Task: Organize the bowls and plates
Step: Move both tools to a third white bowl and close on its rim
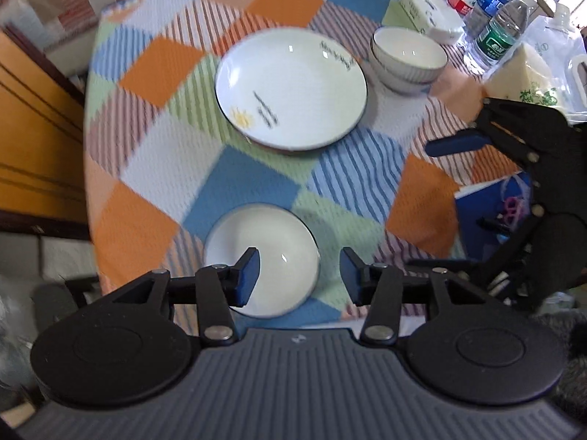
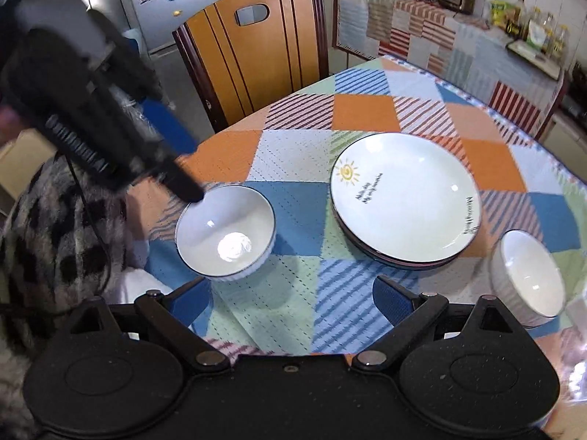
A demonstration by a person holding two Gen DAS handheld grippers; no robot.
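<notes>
On the quilt-covered surface (image 2: 367, 113), a lone bowl (image 2: 225, 231) sits near the edge, stacked plates (image 2: 405, 198) in the middle and stacked bowls (image 1: 407, 57) beyond. The left hand-held gripper (image 1: 299, 275) hovers spread over the lone bowl; the right hand-held gripper (image 2: 291, 299) is spread wide, holding nothing. Only the left view shows water bottles (image 1: 495, 18); only the right shows a wooden chair (image 2: 256, 51).

Bright indoor light; glare spots on plate (image 1: 290, 90) and near bowl (image 2: 225, 233). Left wrist view motion-blurred, tablecloth (image 1: 176, 73) smeared. Left gripper (image 2: 176, 172) blurred in right view. Strong fisheye bending at edges, soft shadows
</notes>
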